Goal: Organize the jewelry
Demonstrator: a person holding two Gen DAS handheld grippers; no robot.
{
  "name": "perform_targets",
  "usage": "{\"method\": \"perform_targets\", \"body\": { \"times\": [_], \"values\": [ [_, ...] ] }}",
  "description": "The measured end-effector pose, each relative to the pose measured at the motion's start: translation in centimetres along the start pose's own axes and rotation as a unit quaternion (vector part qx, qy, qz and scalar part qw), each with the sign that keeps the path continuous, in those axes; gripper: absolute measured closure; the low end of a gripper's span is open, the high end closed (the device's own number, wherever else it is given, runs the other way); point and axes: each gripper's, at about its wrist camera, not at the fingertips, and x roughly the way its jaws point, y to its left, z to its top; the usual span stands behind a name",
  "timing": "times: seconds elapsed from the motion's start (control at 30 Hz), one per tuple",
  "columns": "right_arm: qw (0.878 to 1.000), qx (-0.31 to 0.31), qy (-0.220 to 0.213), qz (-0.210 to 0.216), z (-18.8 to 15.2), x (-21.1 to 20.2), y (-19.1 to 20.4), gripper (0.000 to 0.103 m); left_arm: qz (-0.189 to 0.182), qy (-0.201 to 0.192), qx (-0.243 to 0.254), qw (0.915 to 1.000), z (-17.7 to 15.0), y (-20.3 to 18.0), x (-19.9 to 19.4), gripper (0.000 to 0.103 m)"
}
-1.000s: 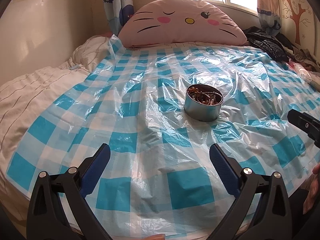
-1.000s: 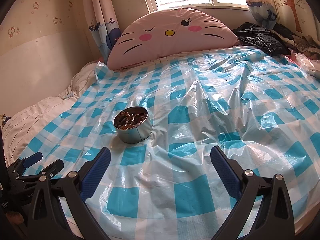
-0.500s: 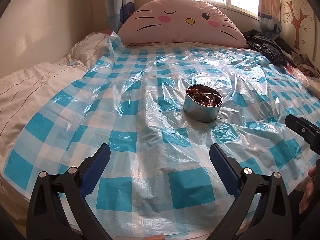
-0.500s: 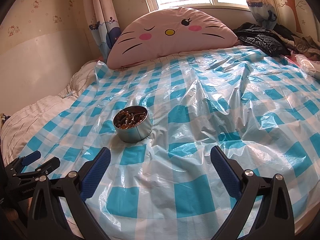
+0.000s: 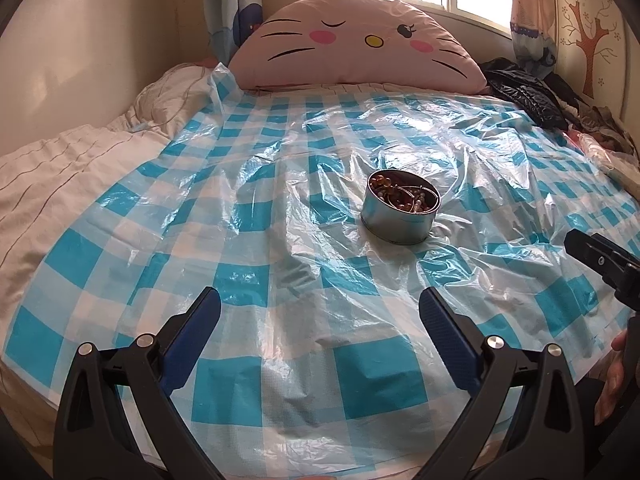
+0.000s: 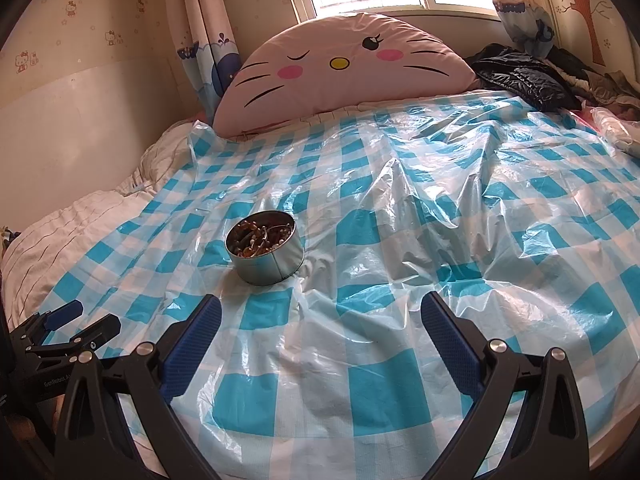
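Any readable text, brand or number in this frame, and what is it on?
"GenRobot.A…": white print on the left gripper's black body, right wrist view; cut off by the right gripper's arm.
Hello Kitty wallpaper: pictures only, no legible words.
Metal tin: no label visible.

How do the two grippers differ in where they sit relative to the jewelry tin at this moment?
The left gripper has the tin ahead and slightly to its right; the right gripper has the tin ahead to its left. The left gripper sits over the sheet's left half, the right gripper nearer the middle. Both are open, empty and clear of the tin.
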Motion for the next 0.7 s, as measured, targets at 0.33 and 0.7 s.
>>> {"method": "perform_targets", "body": {
  "times": [0.33,0.7],
  "values": [
    [1.0,0.001,0.0,0.0,0.0,0.0,0.0,0.007,0.019,-0.042,-0.012,0.9989,-0.6,0.6,-1.1,0.007],
    [1.0,-0.002,-0.005,-0.006,-0.5,-0.1,-0.2,0.007,0.056,-0.014,-0.033,0.9978,-1.1,0.9,-0.4,0.008]
  ]
}}
